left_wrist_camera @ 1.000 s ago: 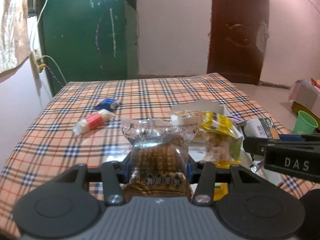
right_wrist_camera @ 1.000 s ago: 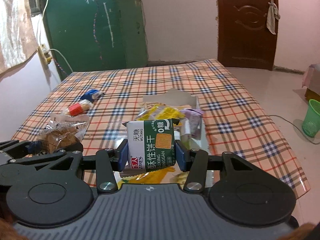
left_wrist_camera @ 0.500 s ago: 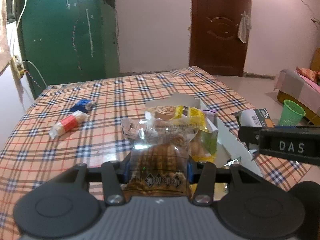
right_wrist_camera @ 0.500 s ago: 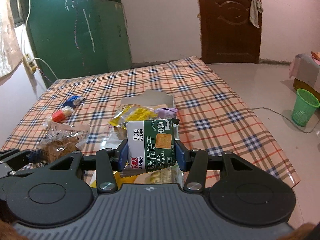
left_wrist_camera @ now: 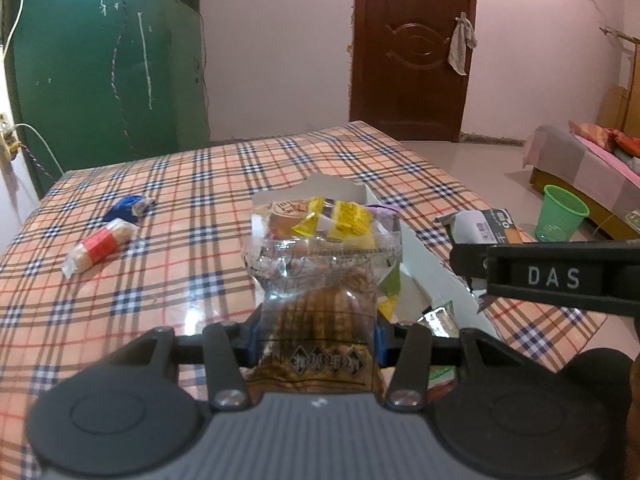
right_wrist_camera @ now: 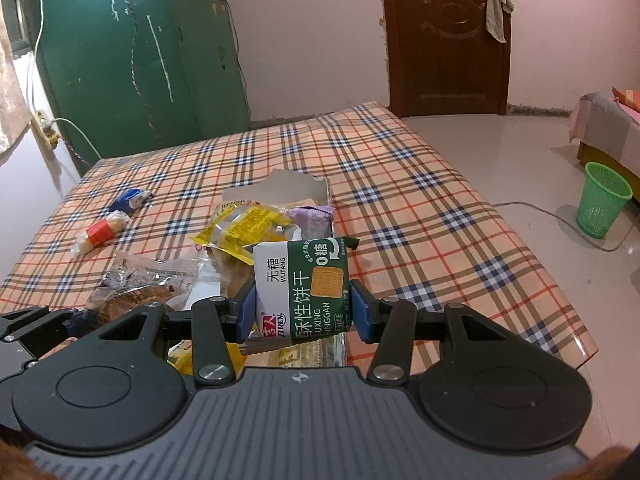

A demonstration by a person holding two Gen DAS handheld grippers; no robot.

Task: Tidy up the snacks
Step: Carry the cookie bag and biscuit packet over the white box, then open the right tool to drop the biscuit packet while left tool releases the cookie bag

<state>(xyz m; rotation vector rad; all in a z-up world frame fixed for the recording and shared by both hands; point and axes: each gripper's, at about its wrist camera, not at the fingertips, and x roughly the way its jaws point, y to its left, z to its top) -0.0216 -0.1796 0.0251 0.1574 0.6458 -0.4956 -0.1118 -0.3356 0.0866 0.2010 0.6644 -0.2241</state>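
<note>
Left tongs (left_wrist_camera: 316, 340) pinch a crinkly clear packet (left_wrist_camera: 320, 300) of brown biscuits between blue pads. Right tongs (right_wrist_camera: 302, 308) clamp a glossy green-and-white biscuit pack (right_wrist_camera: 304, 284), boxy and upright. Both hang over a torn white cardboard box (left_wrist_camera: 424, 272) heaped with foil wrappers. Beyond, on the shiny plaid desk (right_wrist_camera: 420, 208), lie a red-banded roll (left_wrist_camera: 98, 246) and a blue wrapper (left_wrist_camera: 130, 206).

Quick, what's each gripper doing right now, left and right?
Left gripper: closed on the clear pastry packet.
Right gripper: closed on the green and white biscuit pack.
</note>
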